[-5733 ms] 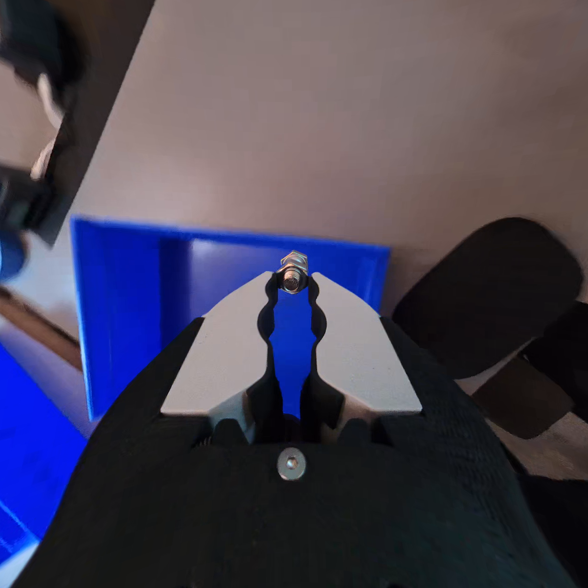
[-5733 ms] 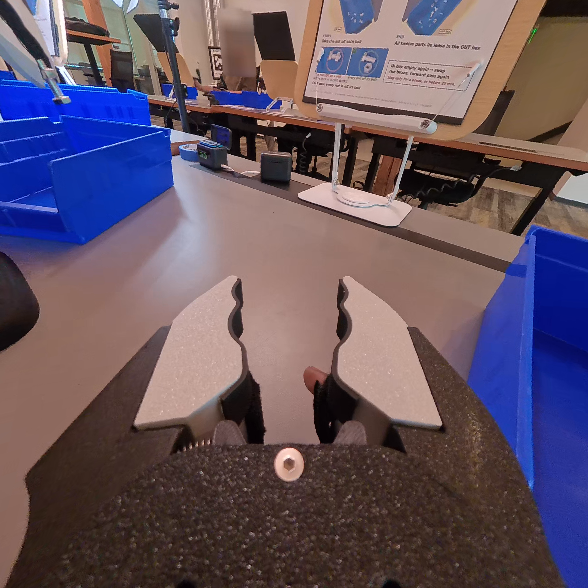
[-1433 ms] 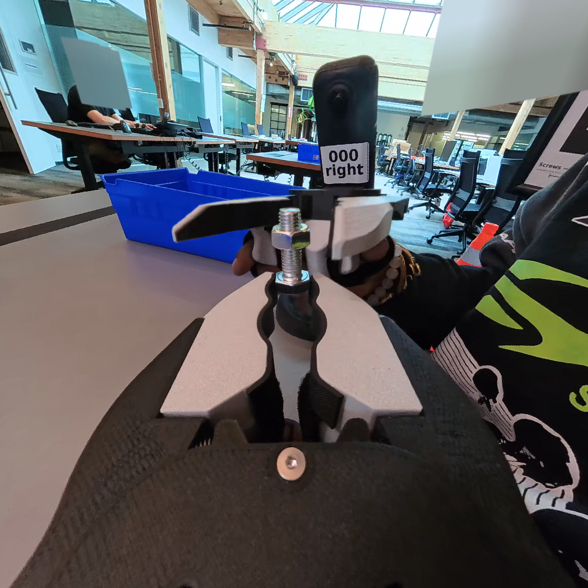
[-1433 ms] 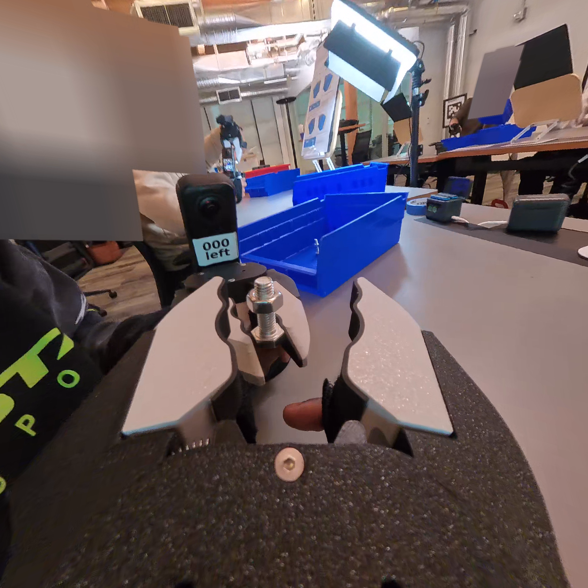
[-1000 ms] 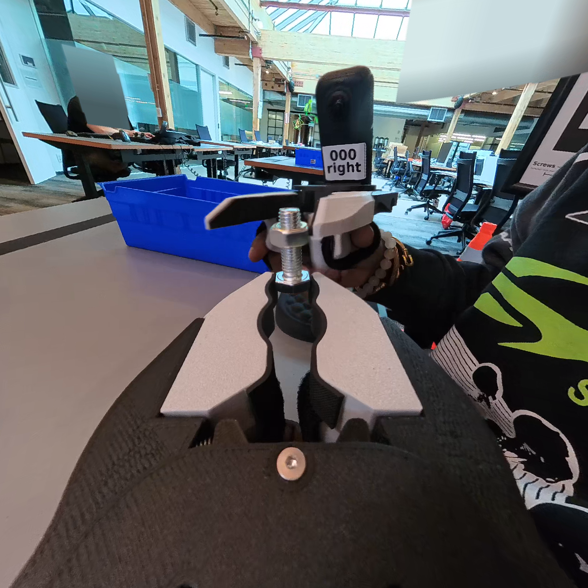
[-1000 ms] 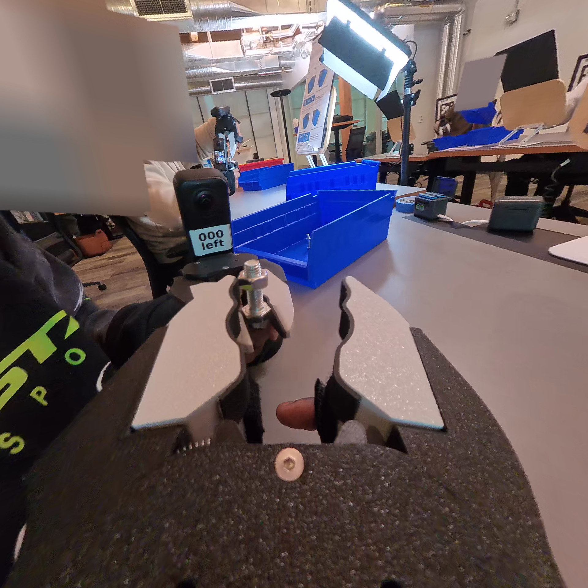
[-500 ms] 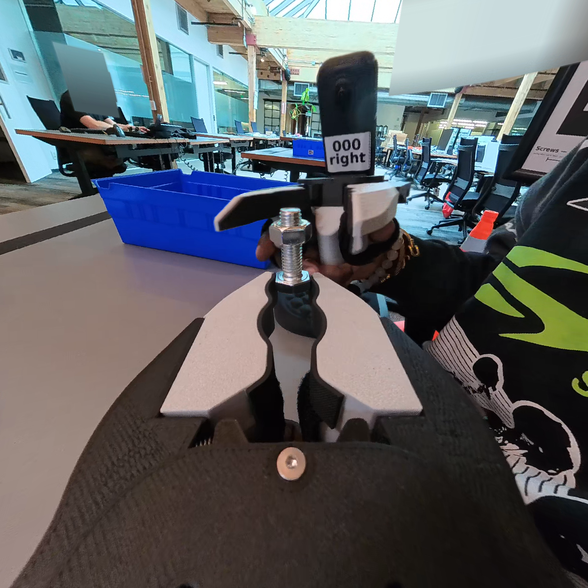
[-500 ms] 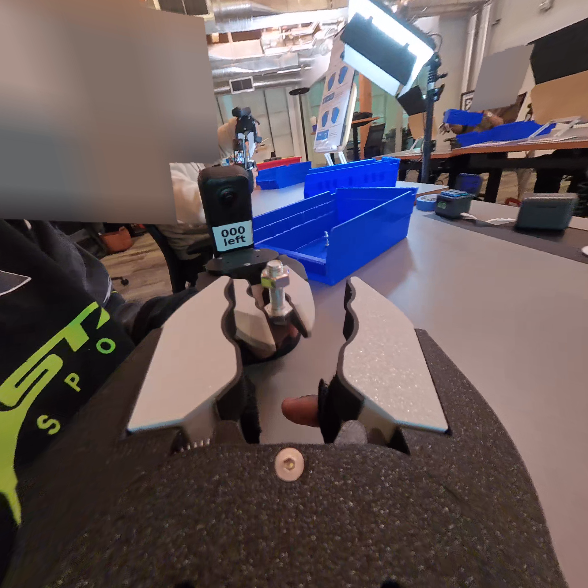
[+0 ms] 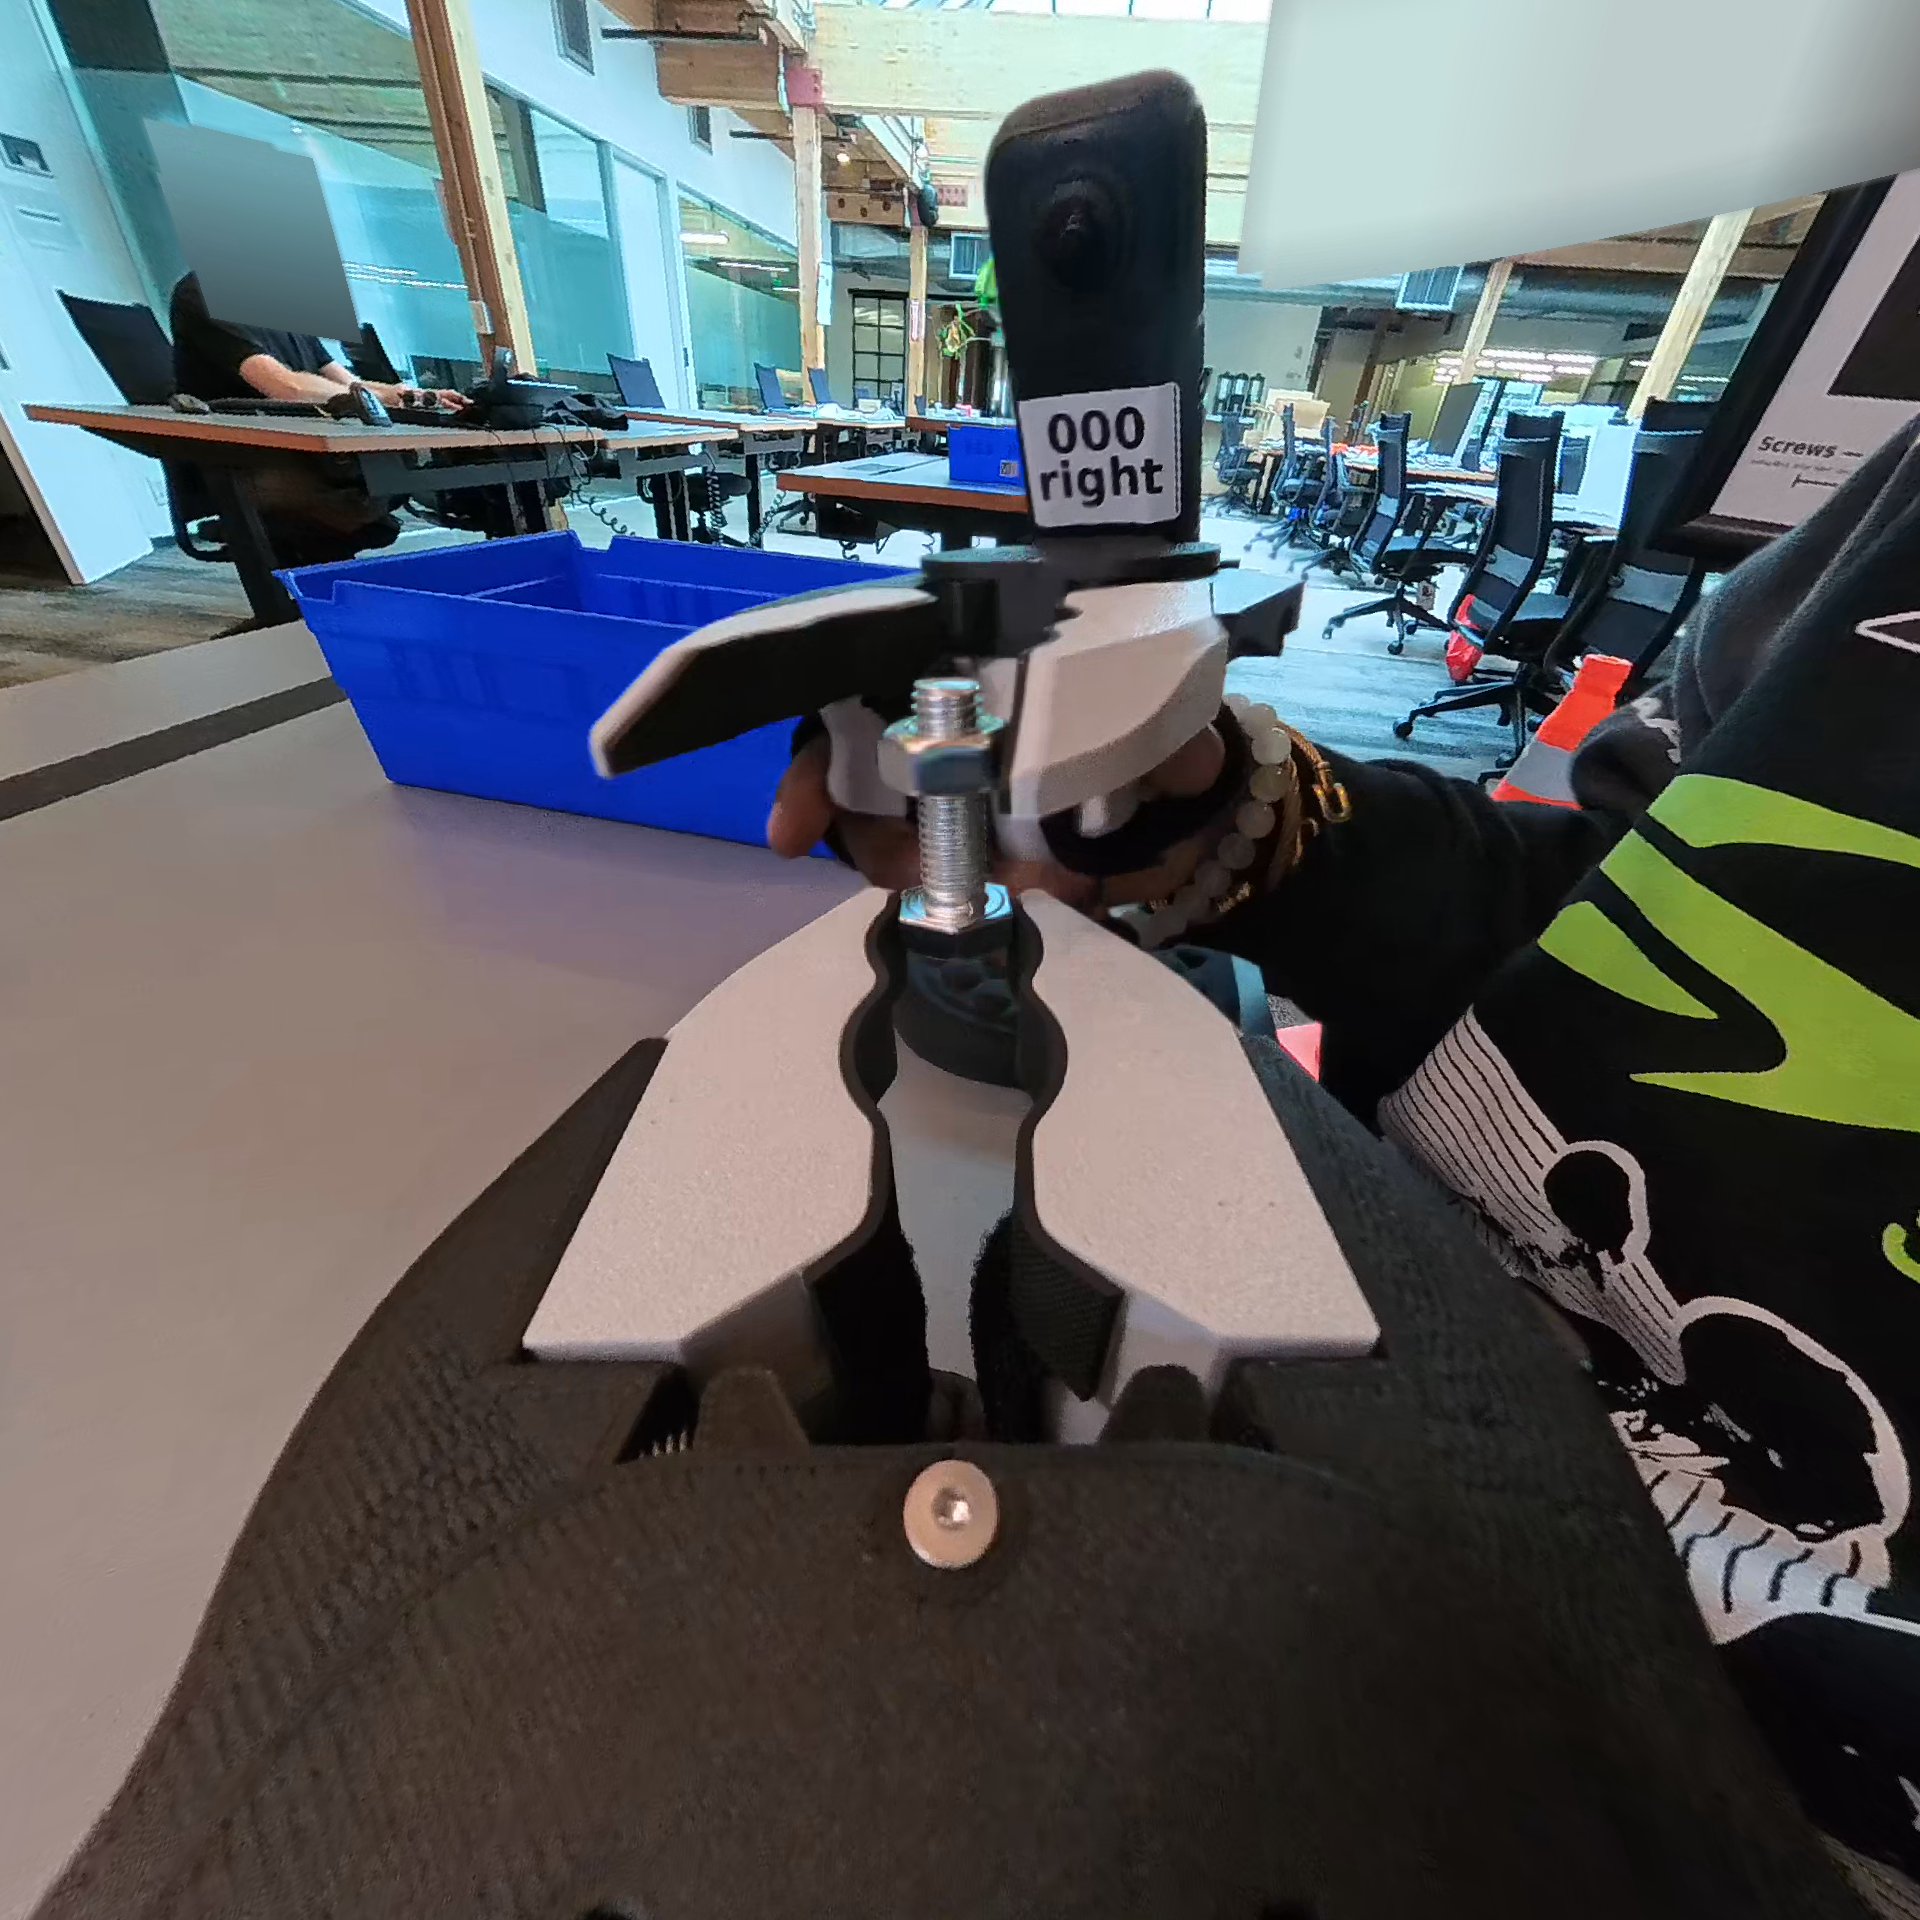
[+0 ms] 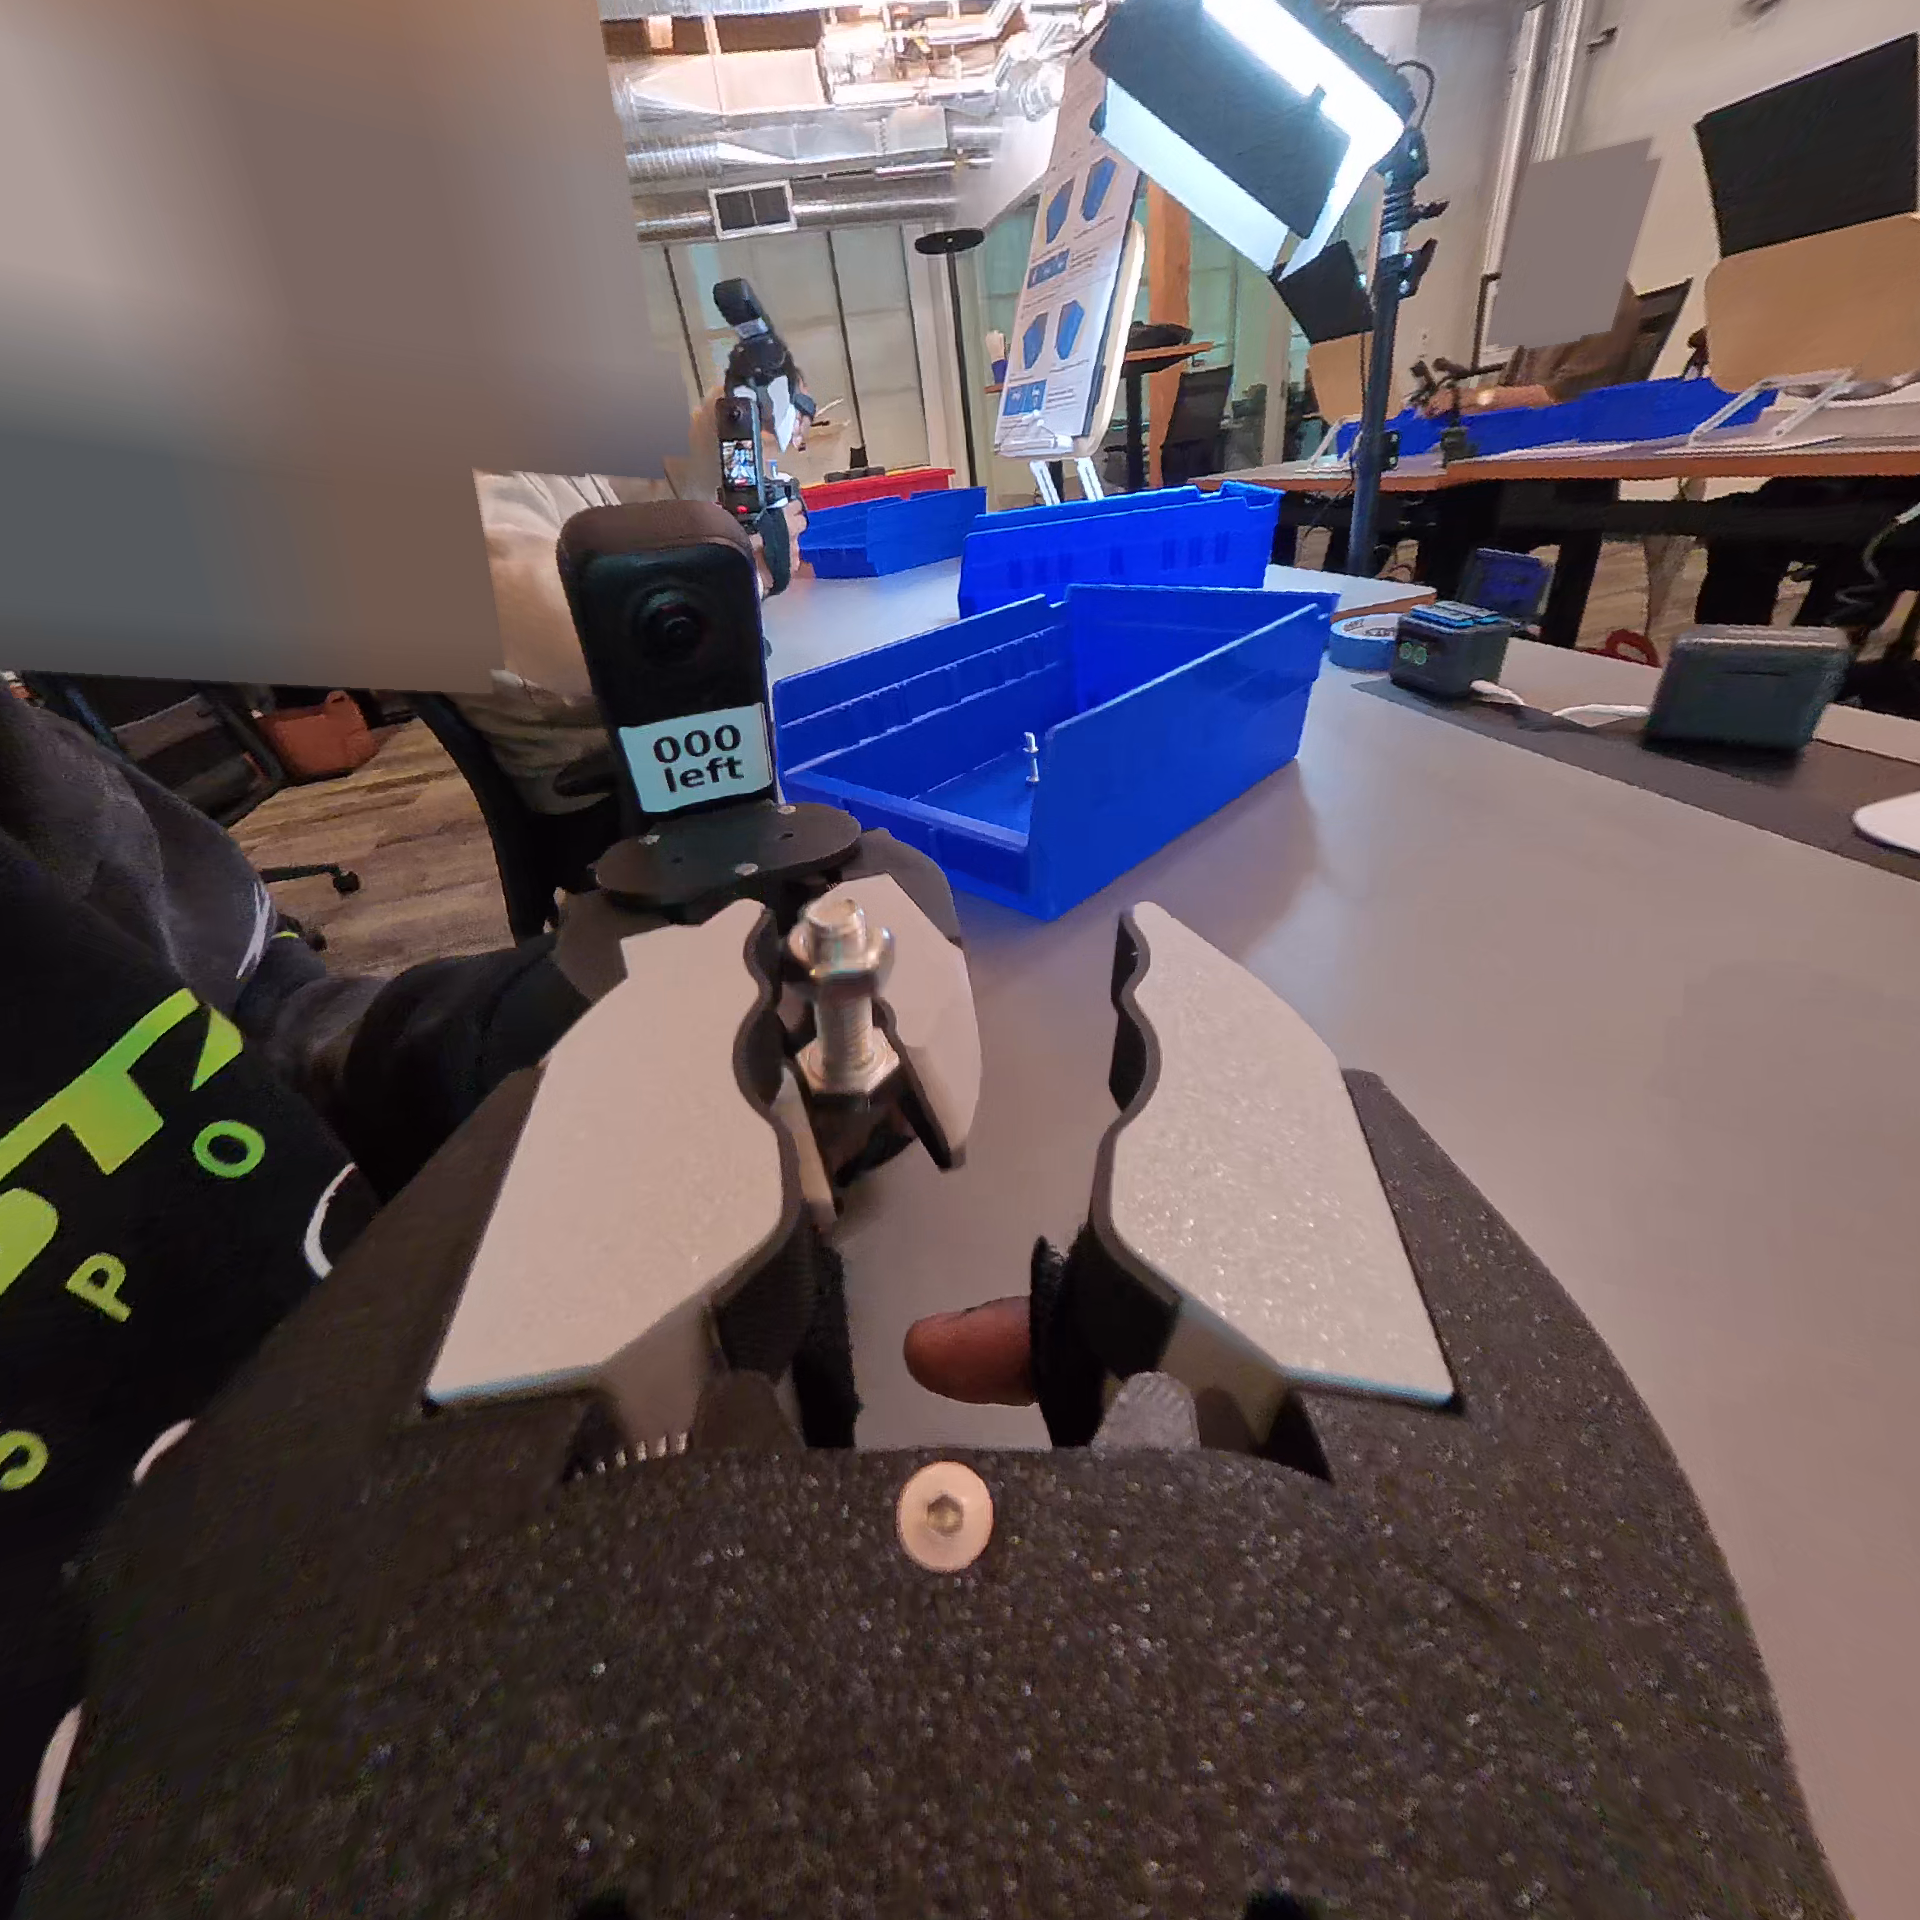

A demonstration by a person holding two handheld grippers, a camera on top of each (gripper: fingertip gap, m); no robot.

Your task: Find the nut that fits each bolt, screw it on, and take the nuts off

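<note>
1. Steel bolt, bright zinc finish, stands upright at centre frame in the left wrist view, head down, threaded shank up.
2. Nut sits near the top of the shank, a few threads showing above it.
3. Left gripper: jaws clamped on the bolt's hex head; both pads press its flats.
4. Right gripper: jaws wide apart. Its left fingertip is just beside the nut; the other fingertip stands well clear. Nothing is gripped.
5. Handling judgement: bolt and nut are small, rigid, fairly dense and smooth. Round threads would slip, so take hold on the hex flats only. The nut needs a square pinch across two opposite flats, then a turn about the shank axis.
6. Risk, as judged: an off-centre pinch may cam off a corner or tilt the bolt in the left grip.
7. Surroundings: grey table; blue bin in the upper middle of the right view, a small fastener standing inside; another blue bin at the left of the left view.
</note>
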